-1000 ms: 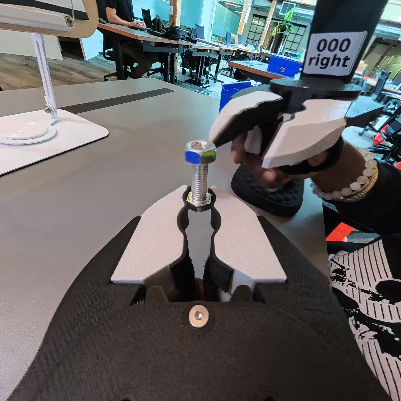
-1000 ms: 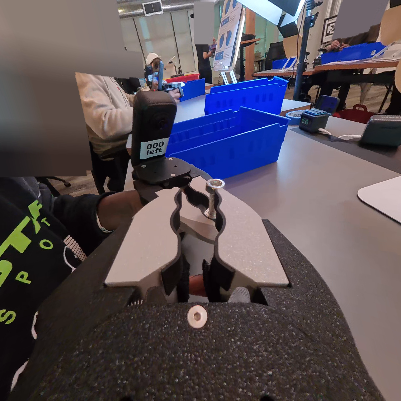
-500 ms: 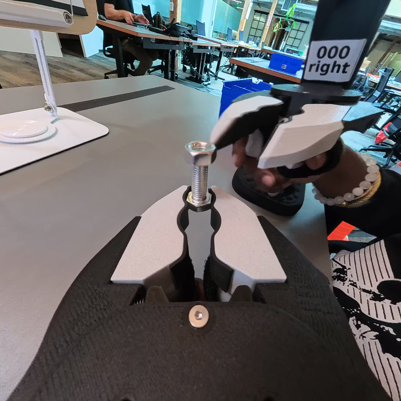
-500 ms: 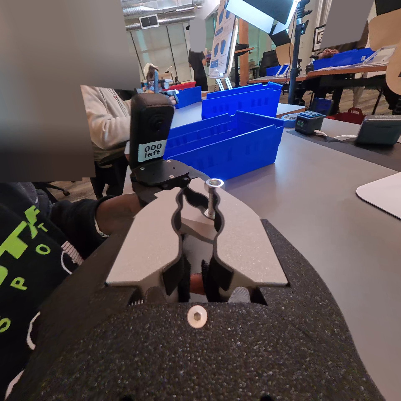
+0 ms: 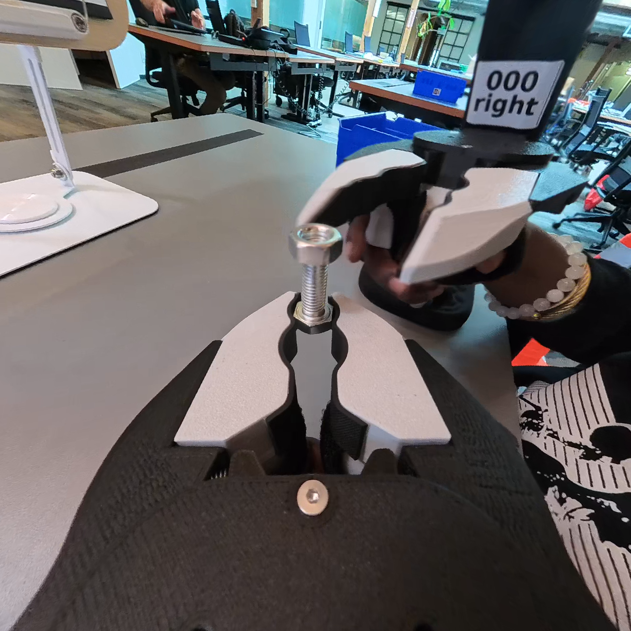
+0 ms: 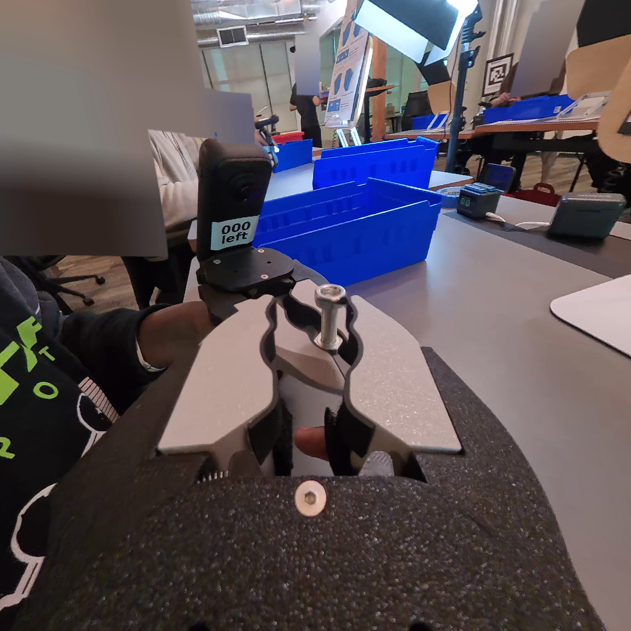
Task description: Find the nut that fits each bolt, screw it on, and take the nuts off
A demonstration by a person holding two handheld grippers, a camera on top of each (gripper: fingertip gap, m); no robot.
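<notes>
Left gripper (image 5: 313,316) clamps the bolt (image 5: 314,290) head at frame centre, steadying it upright; right gripper (image 5: 355,252), fingers parted, approaches the nut (image 5: 314,243).

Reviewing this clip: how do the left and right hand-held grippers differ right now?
The left hand-held gripper is shut on the bolt, clamping its hex head and holding it upright; the right hand-held gripper is open and holds nothing. The left one grips the bolt's lower end; the right one's open jaws are up by the nut at the top of the thread. Both have grey fingers in black bodies.
</notes>
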